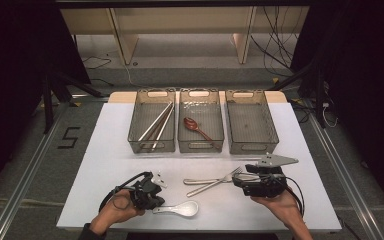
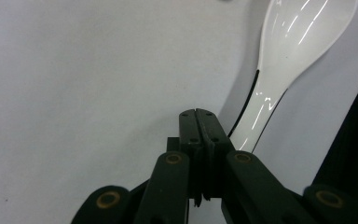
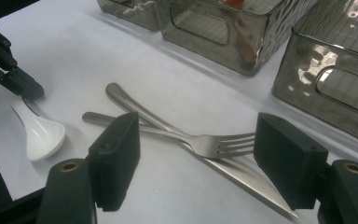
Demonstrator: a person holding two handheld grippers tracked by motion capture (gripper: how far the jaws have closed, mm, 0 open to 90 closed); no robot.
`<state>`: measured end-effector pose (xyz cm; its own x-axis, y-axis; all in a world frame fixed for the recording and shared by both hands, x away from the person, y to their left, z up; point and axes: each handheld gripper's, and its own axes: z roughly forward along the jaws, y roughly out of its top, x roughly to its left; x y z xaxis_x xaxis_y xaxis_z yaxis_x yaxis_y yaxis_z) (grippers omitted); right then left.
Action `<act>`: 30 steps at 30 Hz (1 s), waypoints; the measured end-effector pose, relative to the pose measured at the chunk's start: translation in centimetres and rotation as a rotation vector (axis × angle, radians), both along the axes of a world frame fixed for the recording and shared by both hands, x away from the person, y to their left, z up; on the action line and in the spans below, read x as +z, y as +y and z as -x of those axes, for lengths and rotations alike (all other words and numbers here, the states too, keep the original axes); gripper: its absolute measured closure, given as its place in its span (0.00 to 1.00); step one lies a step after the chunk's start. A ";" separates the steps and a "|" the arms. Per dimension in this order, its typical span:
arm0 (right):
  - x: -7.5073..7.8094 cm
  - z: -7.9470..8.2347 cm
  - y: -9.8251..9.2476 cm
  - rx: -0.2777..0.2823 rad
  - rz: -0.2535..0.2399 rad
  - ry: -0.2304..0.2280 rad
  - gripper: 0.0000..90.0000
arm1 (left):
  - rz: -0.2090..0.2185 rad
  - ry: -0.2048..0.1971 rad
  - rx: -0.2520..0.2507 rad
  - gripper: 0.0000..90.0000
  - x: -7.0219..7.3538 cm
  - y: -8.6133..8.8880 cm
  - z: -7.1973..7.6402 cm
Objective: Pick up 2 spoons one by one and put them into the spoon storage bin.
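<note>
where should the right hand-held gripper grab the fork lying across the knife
Probably on the fork at its neck just behind the tines, coming from above. There it crosses over the knife, so it sits slightly raised off the table. The open right hand-held gripper already straddles that spot.

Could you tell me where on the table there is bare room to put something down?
The white table lies bare left of the white spoon, below the chopstick bin. The right-hand bin is empty. It is crowded in front, where fork and knife cross beside the right hand-held gripper.
</note>
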<state>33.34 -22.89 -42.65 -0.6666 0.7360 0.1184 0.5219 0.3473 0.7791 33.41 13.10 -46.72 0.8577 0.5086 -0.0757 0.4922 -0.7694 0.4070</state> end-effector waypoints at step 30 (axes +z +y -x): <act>-0.2 -0.1 -0.1 0.004 -0.001 0.012 0.36 | -0.097 -0.031 -0.156 0.50 0.3 -2.5 1.4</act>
